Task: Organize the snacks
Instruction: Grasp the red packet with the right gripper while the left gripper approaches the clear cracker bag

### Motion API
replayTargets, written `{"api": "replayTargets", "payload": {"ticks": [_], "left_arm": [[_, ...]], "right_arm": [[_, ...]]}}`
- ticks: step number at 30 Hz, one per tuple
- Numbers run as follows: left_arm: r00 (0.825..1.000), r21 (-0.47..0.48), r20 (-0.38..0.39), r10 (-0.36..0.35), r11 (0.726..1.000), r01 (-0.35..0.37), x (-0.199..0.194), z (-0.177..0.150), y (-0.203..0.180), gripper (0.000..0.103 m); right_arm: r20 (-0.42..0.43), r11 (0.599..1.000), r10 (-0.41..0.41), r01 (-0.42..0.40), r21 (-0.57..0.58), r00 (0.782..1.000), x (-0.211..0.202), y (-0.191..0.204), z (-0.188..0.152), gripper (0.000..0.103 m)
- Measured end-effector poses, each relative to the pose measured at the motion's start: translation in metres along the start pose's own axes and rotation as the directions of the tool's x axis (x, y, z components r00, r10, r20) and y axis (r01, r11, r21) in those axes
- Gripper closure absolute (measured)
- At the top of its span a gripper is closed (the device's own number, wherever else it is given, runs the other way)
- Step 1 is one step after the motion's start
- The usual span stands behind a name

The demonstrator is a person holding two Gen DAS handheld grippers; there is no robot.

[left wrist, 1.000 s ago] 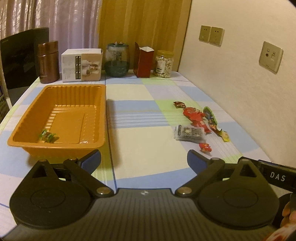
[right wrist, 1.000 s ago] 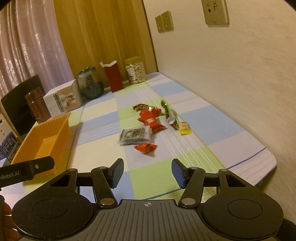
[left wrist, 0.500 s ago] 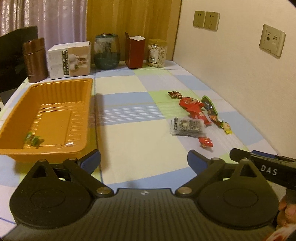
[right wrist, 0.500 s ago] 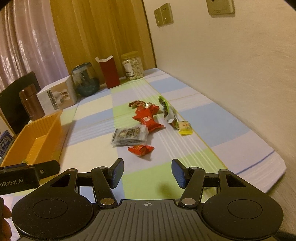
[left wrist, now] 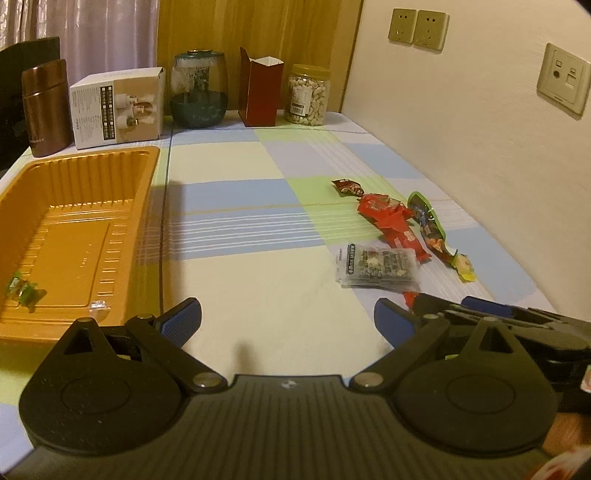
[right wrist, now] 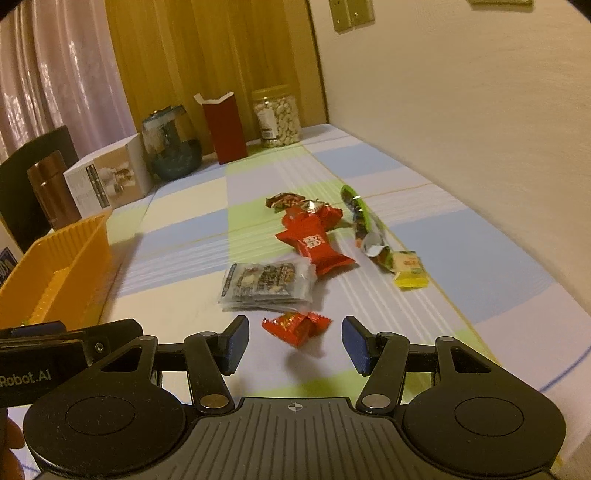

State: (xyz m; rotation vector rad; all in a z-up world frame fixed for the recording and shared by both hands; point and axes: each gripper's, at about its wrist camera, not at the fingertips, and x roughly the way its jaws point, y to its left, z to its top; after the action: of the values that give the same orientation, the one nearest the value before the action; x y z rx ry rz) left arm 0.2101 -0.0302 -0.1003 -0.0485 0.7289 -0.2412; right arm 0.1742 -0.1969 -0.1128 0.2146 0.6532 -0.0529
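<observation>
Approach step: right gripper point(right wrist: 293, 343), jaws released, frames the small red candy point(right wrist: 295, 326); next, lower and clamp.

At the far edge of the worktop point(left wrist: 258, 325), which wears a checked cloth of pale blue, green and cream, stand a brown metal flask point(left wrist: 46, 110), a white printed carton point(left wrist: 118, 107), a round dark-green glass jar point(left wrist: 198, 94), an open dark-red paper box point(left wrist: 260, 92) and a clear plastic jar of nuts point(left wrist: 308, 95). Beige wall sockets point(left wrist: 417, 24) sit on the cream wall.
</observation>
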Motion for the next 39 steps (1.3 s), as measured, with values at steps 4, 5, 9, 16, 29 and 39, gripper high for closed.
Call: {"api": "replayTargets", "payload": {"ticks": [4, 5, 9, 16, 29, 39], "left_arm": [[1.0, -0.011, -0.009, -0.006, 1.0, 0.005, 0.007, 0.0, 0.003, 0.004], [1.0, -0.012, -0.011, -0.006, 1.0, 0.006, 0.009, -0.001, 0.004, 0.004], [1.0, -0.017, -0.019, -0.009, 1.0, 0.008, 0.013, -0.002, 0.004, 0.004], [1.0, -0.025, -0.027, -0.012, 1.0, 0.011, 0.017, -0.004, 0.005, 0.004], [0.999, -0.033, -0.026, -0.023, 0.999, 0.022, 0.016, -0.003, 0.006, 0.004], [1.0, -0.056, -0.02, -0.016, 0.998, 0.015, 0.019, -0.001, 0.011, 0.004]], "right_arm": [[-0.012, 1.0, -0.011, 0.011, -0.009, 1.0, 0.013, 0.003, 0.001, 0.048], [-0.015, 1.0, -0.013, 0.013, -0.01, 1.0, 0.015, 0.004, 0.002, 0.049], [-0.027, 0.999, -0.024, 0.023, -0.024, 0.999, 0.025, 0.005, 0.001, 0.054], [-0.032, 0.998, -0.038, 0.036, -0.048, 0.999, 0.028, 0.005, -0.002, 0.071], [0.032, 0.994, -0.087, 0.089, -0.06, 0.996, 0.023, -0.014, 0.016, 0.074], [-0.087, 0.982, 0.185, -0.188, -0.026, 0.979, 0.033, -0.02, 0.016, 0.074]]}}
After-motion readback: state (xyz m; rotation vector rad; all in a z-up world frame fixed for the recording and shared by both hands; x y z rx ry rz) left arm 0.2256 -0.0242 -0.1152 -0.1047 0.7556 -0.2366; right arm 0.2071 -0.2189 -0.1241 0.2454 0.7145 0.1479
